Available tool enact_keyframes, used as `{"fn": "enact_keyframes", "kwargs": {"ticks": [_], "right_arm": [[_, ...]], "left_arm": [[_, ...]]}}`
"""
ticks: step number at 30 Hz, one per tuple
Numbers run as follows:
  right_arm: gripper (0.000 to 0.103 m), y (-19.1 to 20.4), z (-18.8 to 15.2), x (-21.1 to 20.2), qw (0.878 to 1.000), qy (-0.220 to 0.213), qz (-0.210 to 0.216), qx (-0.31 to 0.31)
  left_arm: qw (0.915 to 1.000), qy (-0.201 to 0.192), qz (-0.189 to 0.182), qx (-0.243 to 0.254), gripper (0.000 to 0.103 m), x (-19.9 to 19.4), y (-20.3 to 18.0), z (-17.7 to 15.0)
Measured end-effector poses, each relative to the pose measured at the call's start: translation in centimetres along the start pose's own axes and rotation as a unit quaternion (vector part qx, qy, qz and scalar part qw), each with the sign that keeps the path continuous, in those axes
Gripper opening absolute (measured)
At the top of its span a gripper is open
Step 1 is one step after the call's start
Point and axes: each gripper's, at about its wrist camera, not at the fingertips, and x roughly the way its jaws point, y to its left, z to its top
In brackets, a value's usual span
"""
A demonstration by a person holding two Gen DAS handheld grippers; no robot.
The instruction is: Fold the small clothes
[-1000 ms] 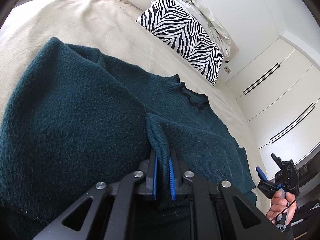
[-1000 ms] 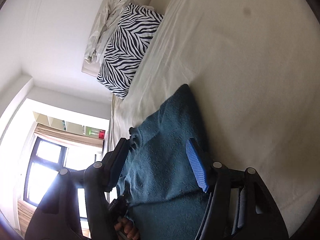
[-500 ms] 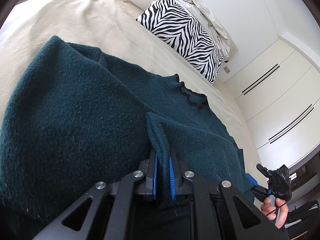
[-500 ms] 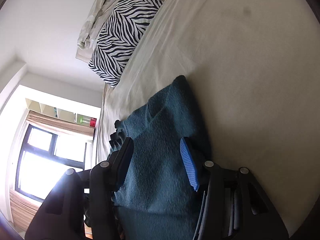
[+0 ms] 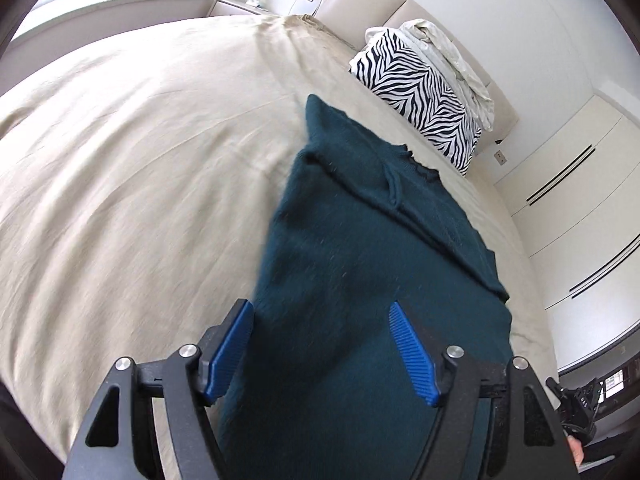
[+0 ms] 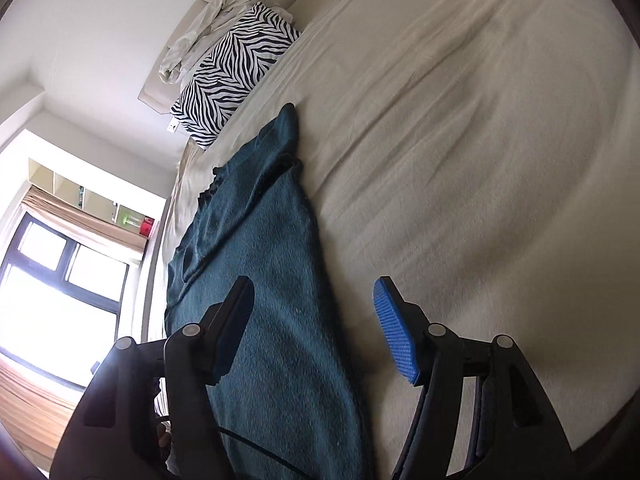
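Hovering w/ both tongs spread wide over teal sweater (image 5: 360, 280) on bed (image 5: 140, 160), gripping nothing.

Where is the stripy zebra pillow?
In both views the zebra pillow leans against the headboard at the bed's far end, beyond the green sweater.

Beige bed cover (image 5: 140, 184): spreads ahead of and beside the fingers. Zebra-print pillow (image 5: 420, 92): far ahead, against the padded headboard (image 5: 360, 12), with a crumpled pale cloth (image 5: 452, 56) on top. White wardrobe doors (image 5: 572, 208): right of the left-wrist view. Window (image 6: 60, 276): left of the right-wrist view.
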Motion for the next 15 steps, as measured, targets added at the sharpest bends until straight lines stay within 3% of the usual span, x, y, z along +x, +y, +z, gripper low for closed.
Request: {"fn": "enact_keyframes", "kwargs": {"ticks": [5,15], "right_arm": [[0.061,0.0,-3.4,-2.1,1.0,0.01,-0.012,-0.015],[0.061,-0.2,-6.9,-3.6,0.995,0.076,-0.052,-0.022]], "left_arm": [[0.9994,0.034,0.005,0.005,0.072,-2.1,1.5,-3.6],[0.9958,0.088,-0.014,0.019,0.071,-4.0,2.5,-6.5]]}}
